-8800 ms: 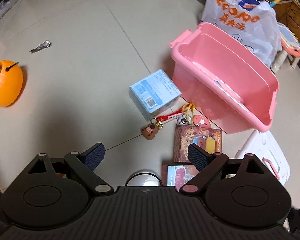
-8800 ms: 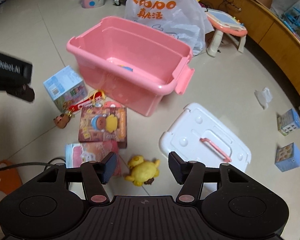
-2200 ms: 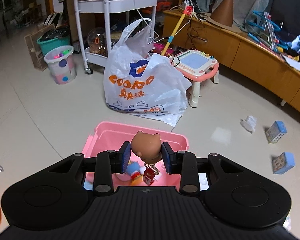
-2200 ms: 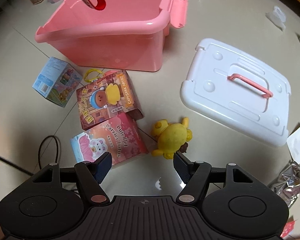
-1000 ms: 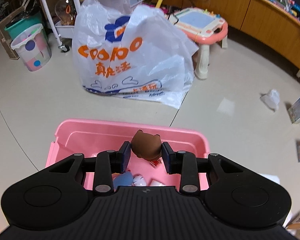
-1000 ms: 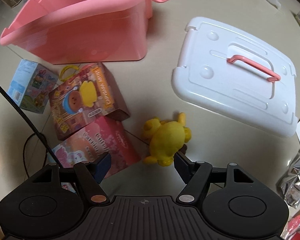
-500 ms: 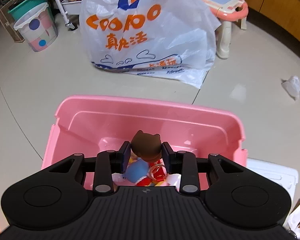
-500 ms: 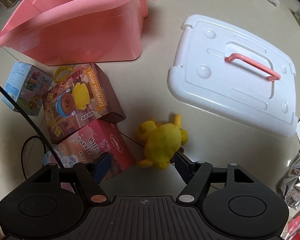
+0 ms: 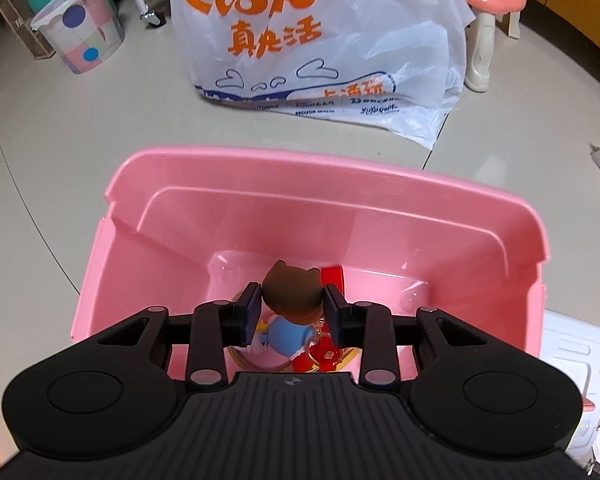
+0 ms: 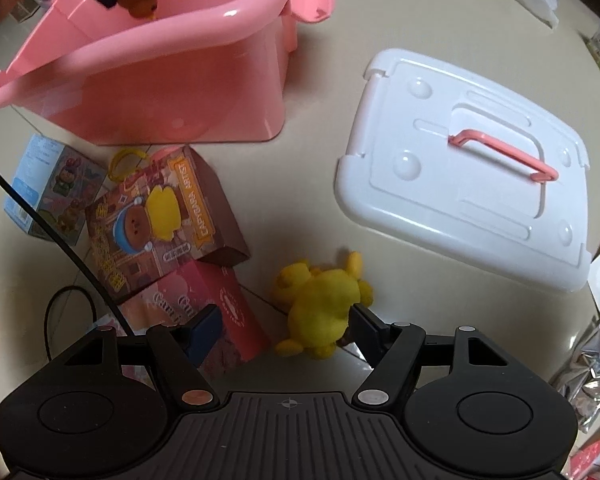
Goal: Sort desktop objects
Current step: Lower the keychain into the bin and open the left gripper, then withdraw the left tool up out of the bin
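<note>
Over the pink bin [image 9: 520, 216], left tongs [image 9: 291, 312] pinch (firmly) a bear keychain [image 9: 292, 294].

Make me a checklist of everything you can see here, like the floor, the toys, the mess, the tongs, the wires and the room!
Surface: pale tiled floor.
Job's things: pink bin open; white lid beside it; yellow plush, capybara box, pink box, blue box on the floor.
Clutter: yellow ring, foil wrapper.
Grippers: left tongs shut on the brown bear keychain over the bin; right tongs open around the plush.
Cables: black cable crossing the boxes.
Surroundings: shopping bag, patterned bucket.
</note>
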